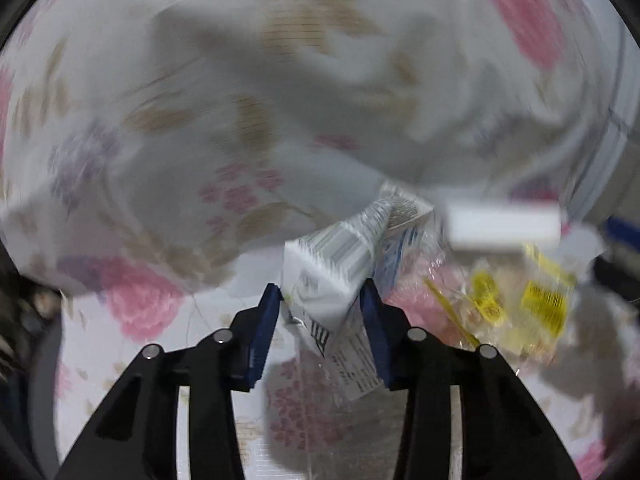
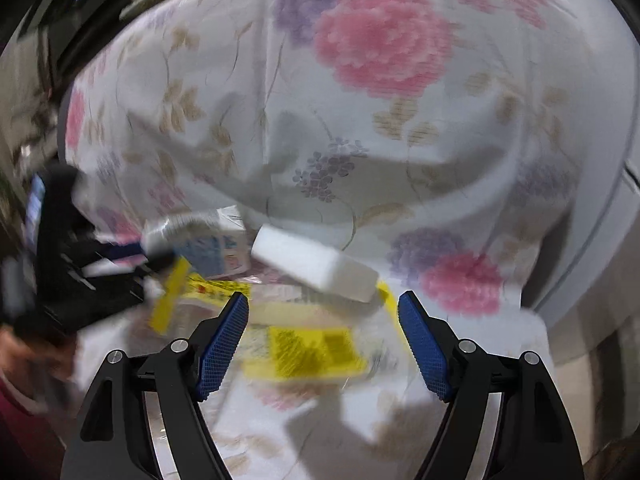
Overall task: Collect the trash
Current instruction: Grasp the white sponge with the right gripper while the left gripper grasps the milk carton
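Two grippers over floral sheet (image 2: 400,128): left gripper (image 1: 322,300) clamped on crumpled white wrapper (image 1: 332,276); right gripper (image 2: 322,308) spread wide, empty, above yellow packet (image 2: 308,352) beside white block (image 2: 316,270).

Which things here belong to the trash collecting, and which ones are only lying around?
Job: crumpled carton gripped by left gripper; yellow wrapper under open right gripper; white box.

Lying about: floral sheet; blurred dark objects at the edge.
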Motion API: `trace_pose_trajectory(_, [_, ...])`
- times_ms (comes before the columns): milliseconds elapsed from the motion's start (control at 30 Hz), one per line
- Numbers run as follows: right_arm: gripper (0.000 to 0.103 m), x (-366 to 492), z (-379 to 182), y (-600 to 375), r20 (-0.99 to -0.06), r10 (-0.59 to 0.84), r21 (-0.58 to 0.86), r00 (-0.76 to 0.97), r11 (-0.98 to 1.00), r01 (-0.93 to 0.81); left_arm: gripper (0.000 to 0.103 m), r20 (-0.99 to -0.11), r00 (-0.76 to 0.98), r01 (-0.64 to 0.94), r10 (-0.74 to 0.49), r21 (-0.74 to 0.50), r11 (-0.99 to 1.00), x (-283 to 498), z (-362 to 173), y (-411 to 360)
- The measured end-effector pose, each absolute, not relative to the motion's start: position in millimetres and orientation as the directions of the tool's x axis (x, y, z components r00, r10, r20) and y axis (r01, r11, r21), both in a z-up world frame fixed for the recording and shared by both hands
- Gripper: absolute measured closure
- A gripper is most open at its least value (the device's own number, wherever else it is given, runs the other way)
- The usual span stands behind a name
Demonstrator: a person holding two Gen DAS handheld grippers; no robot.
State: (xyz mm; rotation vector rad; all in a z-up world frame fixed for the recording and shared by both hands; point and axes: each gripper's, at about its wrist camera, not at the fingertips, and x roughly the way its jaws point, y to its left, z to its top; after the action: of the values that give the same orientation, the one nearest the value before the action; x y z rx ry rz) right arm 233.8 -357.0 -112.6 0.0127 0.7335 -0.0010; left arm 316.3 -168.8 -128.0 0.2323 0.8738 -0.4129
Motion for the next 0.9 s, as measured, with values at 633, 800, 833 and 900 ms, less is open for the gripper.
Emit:
trace_pose_trajectory(633, [0.057,284,-172,-304,-0.652,-0.267,-0.5,0.709,0.855,-0.138,0.065,-0.697,0.627,0.3,-0.348,-0.196,0.934,295,-96,-105])
trace_pose_trajectory(800, [0.064,257,-118,-318,-0.616,-0.141,-0.295,0.775,0.953,-0.062,0.065,-0.688,0.641,0.274,-0.342,-0.211,0.938,282,-85,-96])
trace_pose_trajectory(833, [0.066,248,-105,-324,-0.61,-0.112,-0.232,0.784,0.972,-0.042,0.065,-0.682,0.649,0.273,-0.337,-0.205,0.94,275,-79,-95])
trace_pose_trajectory(900, [0.067,230,-86,-332,-0.612,-0.064,-0.133,0.788,0.991,-0.023,0.065,-0.669,0.66,0.28,-0.343,-0.206,0.938,258,-69,-94])
